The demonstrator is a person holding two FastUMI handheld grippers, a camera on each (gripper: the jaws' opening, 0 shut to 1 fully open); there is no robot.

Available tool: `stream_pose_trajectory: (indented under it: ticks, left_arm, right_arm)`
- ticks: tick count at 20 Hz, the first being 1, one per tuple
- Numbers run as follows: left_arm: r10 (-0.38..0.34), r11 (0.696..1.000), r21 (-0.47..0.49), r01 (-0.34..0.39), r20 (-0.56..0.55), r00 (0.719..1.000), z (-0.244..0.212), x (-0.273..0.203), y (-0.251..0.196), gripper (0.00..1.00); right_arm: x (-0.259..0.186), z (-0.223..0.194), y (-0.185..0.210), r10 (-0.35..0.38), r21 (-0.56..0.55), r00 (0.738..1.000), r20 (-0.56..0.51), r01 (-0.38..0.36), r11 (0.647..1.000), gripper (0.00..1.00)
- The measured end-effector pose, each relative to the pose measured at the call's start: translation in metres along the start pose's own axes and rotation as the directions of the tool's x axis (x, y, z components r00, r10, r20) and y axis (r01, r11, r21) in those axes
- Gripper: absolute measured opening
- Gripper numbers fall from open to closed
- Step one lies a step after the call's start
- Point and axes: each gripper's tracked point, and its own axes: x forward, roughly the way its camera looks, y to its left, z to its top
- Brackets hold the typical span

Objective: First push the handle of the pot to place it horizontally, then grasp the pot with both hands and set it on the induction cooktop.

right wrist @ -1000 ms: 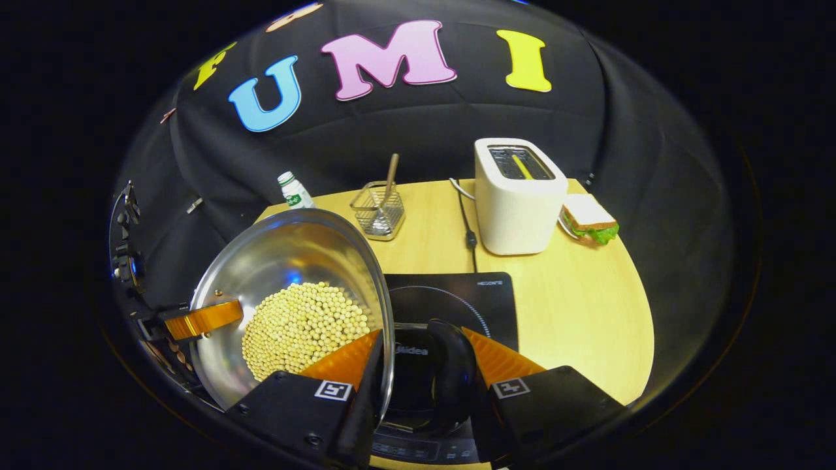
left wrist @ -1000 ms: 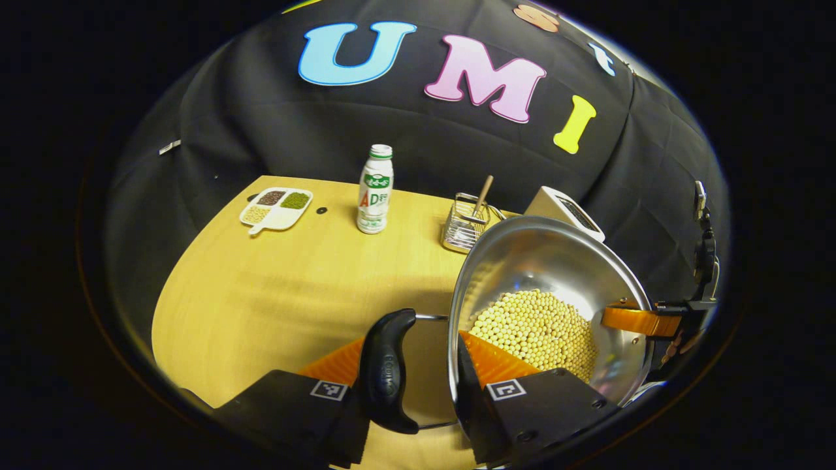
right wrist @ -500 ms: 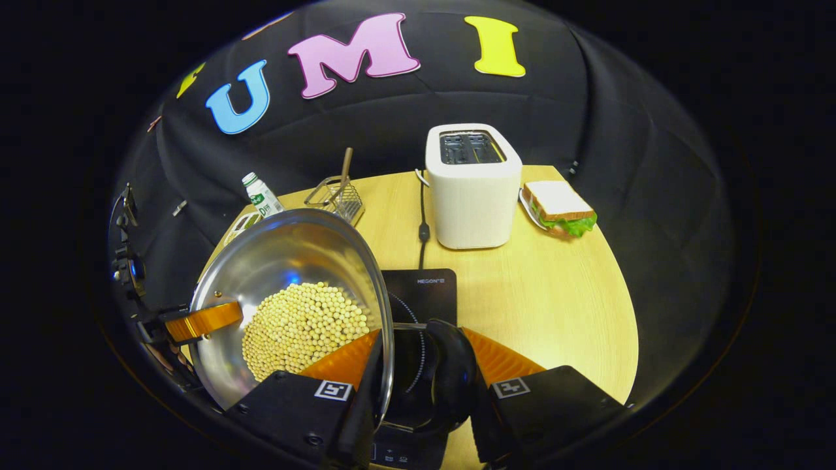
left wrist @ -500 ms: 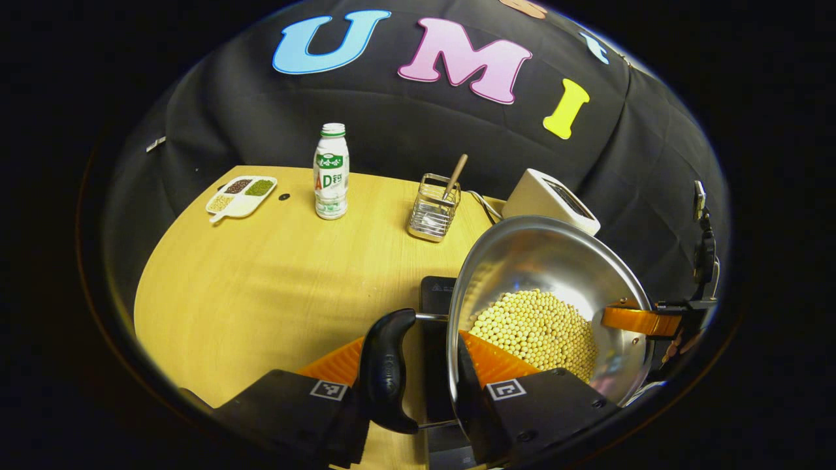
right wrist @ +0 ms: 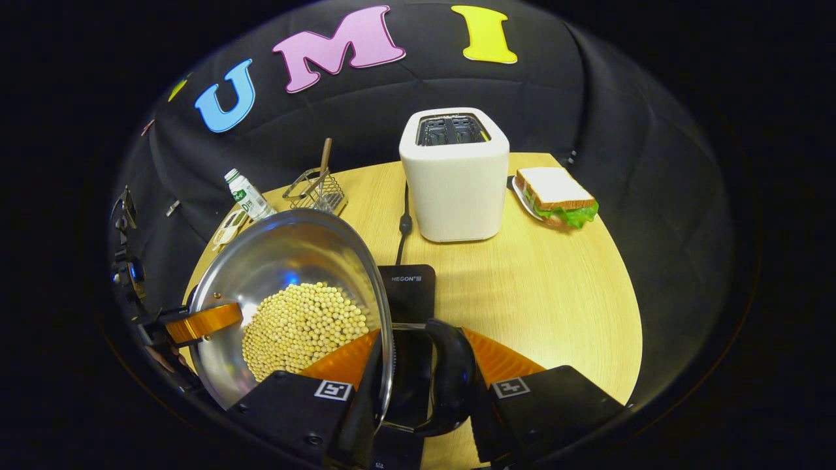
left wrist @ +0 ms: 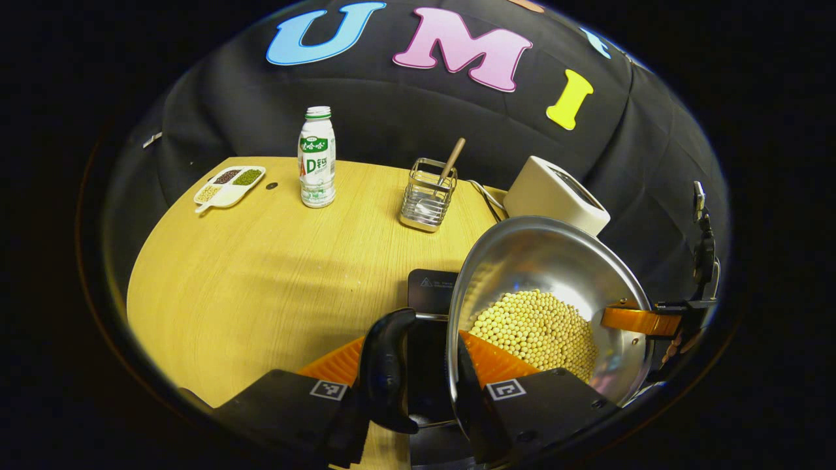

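Note:
The steel pot (left wrist: 542,261), holding yellow beans (left wrist: 535,329), hangs tilted above the black induction cooktop (left wrist: 432,288). My left gripper (left wrist: 418,365) is shut on the pot's black left handle (left wrist: 385,365) and rim, one finger inside the pot and one outside the handle. In the right gripper view the pot (right wrist: 287,261) sits at the lower left, over the cooktop (right wrist: 408,287). My right gripper (right wrist: 418,372) is shut the same way on the black right handle (right wrist: 452,375). Each gripper also appears at the pot's far rim in the other's view.
On the wooden table (left wrist: 261,274) stand a milk bottle (left wrist: 317,160), a wire basket with a stick (left wrist: 428,196) and a divided dish of beans (left wrist: 228,186). A white toaster (right wrist: 455,176) with its cable (right wrist: 405,222) and a sandwich (right wrist: 555,199) are behind the cooktop.
Both grippers have carried the pot sideways across the table. The cooktop has come in under the pot in both views. Neither grip has changed.

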Motion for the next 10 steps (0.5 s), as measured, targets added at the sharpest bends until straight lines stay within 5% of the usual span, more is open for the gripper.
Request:
stream_pose_trajectory:
  ticks: [10]
  left_arm:
    - [0.003,1.0,0.0,-0.003,-0.02,1.0,-0.004,0.026,0.004,0.63]
  right_arm:
    - [0.017,-0.004,-0.012,0.014,0.022,1.0,0.006,-0.014,1.0,0.63]
